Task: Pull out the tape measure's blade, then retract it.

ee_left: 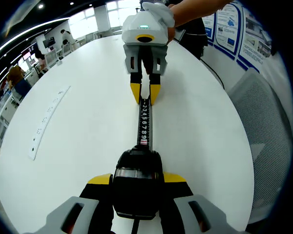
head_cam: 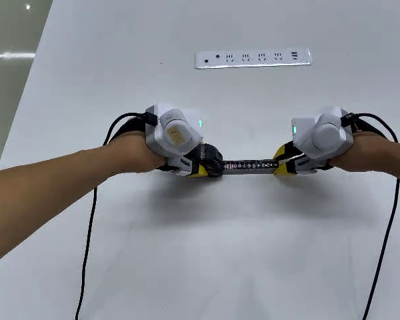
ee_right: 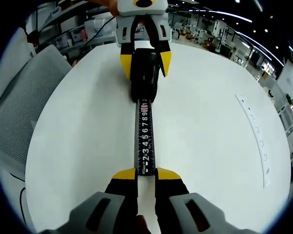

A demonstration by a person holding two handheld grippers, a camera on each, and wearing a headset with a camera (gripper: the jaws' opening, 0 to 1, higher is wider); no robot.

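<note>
Head cam looks steeply down at the bench (head_cam: 207,267) from above, mid-distance. Cam on the left claw (ee_left: 136,179) rides low, close in, facing the right claw (ee_left: 145,95); the right cam faces straight back. All three share the tape measure (head_cam: 210,161), blade (head_cam: 250,164), power strip (head_cam: 252,58).

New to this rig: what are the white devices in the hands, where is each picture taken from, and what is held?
There is no robot here. A person holds a white handheld gripper with two yellow-tipped jaws in each hand. The head view looks down from a camera in the person's headset. Each round picture comes from a camera riding on one gripper, looking along its jaws. On the white table lies a white power strip. The left gripper is shut on the black tape measure case. The right gripper is shut on the end of the numbered blade, which is pulled out a short way between the two.
</note>
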